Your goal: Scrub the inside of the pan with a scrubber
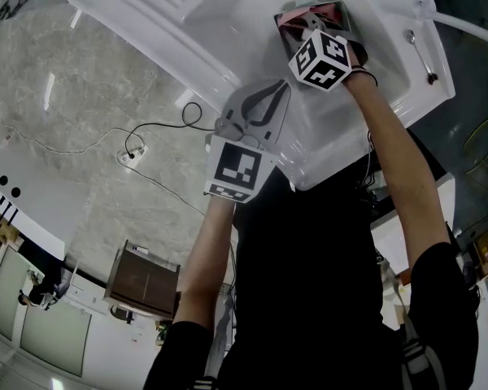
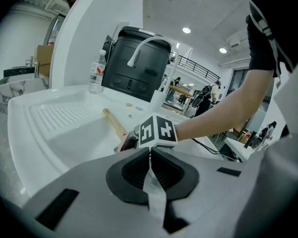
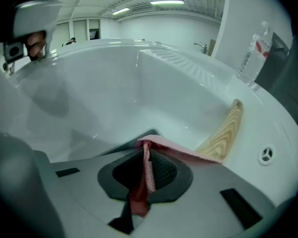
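Head view: white sink (image 1: 228,31) with a ribbed drainboard, seen from above, both arms reaching to it. The pan (image 1: 293,24) lies in the basin, pink rim, its wooden handle (image 3: 227,128) leaning up the basin wall. The right gripper (image 3: 145,150) is down in the basin at the pan's near rim, jaws clamped on the scrubber (image 3: 148,168), a pink mesh pinched in a fold between the pads. Whether the scrubber touches the pan's inside is not visible. The left gripper (image 2: 150,155) is at the sink's near edge, behind the right one, jaws pressed together, with only a pale strip showing in the seam. A black appliance (image 2: 136,63) stands past the sink, with a bottle (image 2: 95,71) just beside it. A spoon (image 1: 420,55) lies on the sink's rim near the faucet (image 1: 464,23).
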`<state>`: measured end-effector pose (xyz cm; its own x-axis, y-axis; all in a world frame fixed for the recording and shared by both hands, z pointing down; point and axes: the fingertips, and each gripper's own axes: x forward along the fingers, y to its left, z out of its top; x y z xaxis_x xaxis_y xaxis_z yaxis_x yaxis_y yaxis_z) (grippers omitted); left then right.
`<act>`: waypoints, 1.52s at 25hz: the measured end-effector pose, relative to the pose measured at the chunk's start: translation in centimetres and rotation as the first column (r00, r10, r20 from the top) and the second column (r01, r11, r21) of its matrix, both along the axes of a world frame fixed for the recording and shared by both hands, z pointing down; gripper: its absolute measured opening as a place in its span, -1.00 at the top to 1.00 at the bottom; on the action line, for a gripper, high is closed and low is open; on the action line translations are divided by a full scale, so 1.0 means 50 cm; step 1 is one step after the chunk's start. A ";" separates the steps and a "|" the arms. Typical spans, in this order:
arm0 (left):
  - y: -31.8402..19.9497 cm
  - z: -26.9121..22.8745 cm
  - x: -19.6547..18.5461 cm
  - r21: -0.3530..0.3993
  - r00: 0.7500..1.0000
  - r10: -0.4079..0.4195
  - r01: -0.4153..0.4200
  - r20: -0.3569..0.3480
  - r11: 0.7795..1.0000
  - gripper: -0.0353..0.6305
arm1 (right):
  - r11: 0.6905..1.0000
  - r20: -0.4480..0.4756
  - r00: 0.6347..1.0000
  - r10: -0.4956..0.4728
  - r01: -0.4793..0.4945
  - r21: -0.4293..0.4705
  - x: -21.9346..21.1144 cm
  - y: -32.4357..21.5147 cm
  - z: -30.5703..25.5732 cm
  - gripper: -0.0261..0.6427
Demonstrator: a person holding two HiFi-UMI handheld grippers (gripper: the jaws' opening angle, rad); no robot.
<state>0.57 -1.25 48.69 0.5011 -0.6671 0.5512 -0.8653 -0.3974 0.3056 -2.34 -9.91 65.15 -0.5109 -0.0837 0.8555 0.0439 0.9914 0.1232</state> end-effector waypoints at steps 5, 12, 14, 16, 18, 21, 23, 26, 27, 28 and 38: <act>0.000 0.000 0.000 0.000 1.000 -0.004 0.004 -0.004 1.000 0.77 | 0.994 0.022 0.999 0.042 -0.044 0.099 0.003 -0.010 -0.003 0.80; 0.001 0.002 0.000 0.006 1.000 -0.002 0.002 -0.001 1.000 0.77 | 0.997 -0.092 0.994 -0.054 0.049 -0.062 0.065 0.068 0.018 0.80; 0.002 0.003 0.002 0.008 1.000 0.005 -0.005 0.001 1.000 0.77 | 0.990 -0.122 0.986 -0.114 0.103 -0.097 0.086 0.100 0.023 0.80; 0.003 0.001 0.003 0.009 1.000 0.012 -0.012 0.003 1.000 0.77 | 0.983 -0.144 0.978 -0.153 0.135 -0.128 0.103 0.125 0.027 0.79; 0.003 0.000 0.004 0.009 1.000 0.012 -0.012 0.004 1.000 0.78 | 0.975 -0.166 0.971 -0.174 0.146 -0.168 0.119 0.147 0.030 0.79; 0.001 0.000 0.002 0.011 1.000 0.006 -0.006 0.006 1.000 0.77 | 0.957 -0.217 0.953 -0.211 0.157 -0.242 0.141 0.173 0.036 0.78; 0.001 0.000 0.000 0.012 1.000 0.004 -0.004 0.008 1.000 0.77 | 0.939 -0.262 0.932 -0.251 0.169 -0.299 0.158 0.191 0.040 0.78; 0.002 0.001 0.001 0.010 1.000 0.002 -0.002 0.004 1.000 0.77 | 0.920 -0.310 0.907 -0.286 0.170 -0.352 0.179 0.205 0.044 0.78; 0.002 0.001 0.002 0.009 1.000 0.001 -0.001 -0.001 1.000 0.77 | 0.921 -0.325 0.901 -0.286 0.165 -0.354 0.185 0.202 0.044 0.78; 0.002 0.000 0.003 0.010 1.000 -0.001 0.001 -0.006 1.000 0.77 | 0.923 -0.342 0.895 -0.286 0.162 -0.349 0.191 0.197 0.043 0.78; 0.002 0.002 0.007 0.016 1.000 0.013 -0.014 0.015 1.000 0.77 | 0.983 -0.234 0.961 -0.150 0.118 -0.144 0.127 0.092 0.032 0.78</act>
<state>0.93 -1.16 48.81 0.5018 -0.6689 0.5484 -0.8642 -0.4137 0.2862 4.00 -5.29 66.77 -0.2858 0.0888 0.9542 0.1901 0.9812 -0.0344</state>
